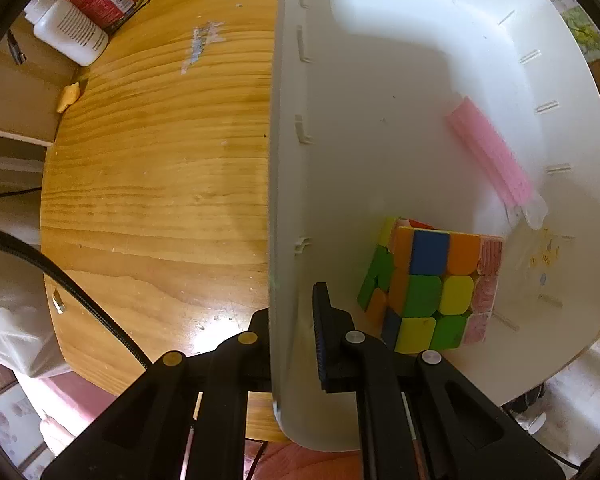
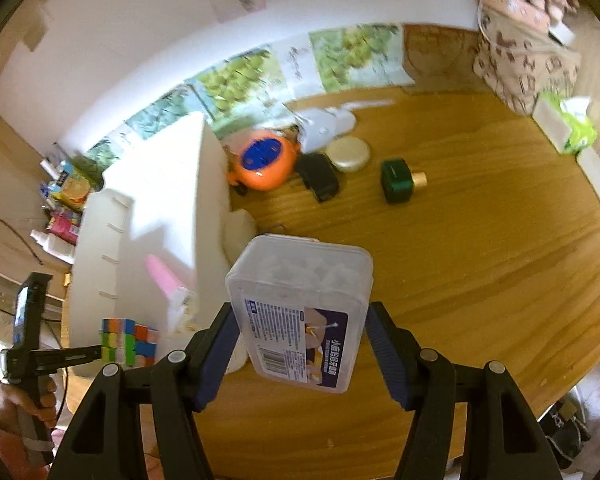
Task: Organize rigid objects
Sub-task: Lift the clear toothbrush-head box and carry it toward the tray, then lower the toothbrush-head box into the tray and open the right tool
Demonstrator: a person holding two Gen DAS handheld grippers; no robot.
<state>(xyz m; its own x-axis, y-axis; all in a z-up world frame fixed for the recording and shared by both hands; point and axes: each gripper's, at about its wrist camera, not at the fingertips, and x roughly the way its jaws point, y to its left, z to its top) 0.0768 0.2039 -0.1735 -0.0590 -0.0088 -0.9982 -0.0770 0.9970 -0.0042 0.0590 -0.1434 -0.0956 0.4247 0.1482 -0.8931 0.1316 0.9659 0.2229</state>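
My left gripper point(image 1: 292, 320) is shut on the near side wall of a white plastic bin point(image 1: 380, 80), one finger outside the wall and one inside. In the bin lie a Rubik's cube point(image 1: 424, 288) and a pink wrapped stick point(image 1: 488, 156). My right gripper point(image 2: 302, 340) is shut on a clear plastic box point(image 2: 300, 300) with a blue printed label, held above the wooden table point(image 2: 480, 260). The box hangs just right of the bin point(image 2: 156, 200), with the cube point(image 2: 126, 340) down to its left.
On the table behind the box lie an orange round toy point(image 2: 262, 162), a black case point(image 2: 318, 176), a round cream compact point(image 2: 347, 154) and a green bottle with gold cap point(image 2: 398, 180). A patterned bag point(image 2: 524, 56) stands far right. A white bottle point(image 1: 66, 28) lies left of the bin.
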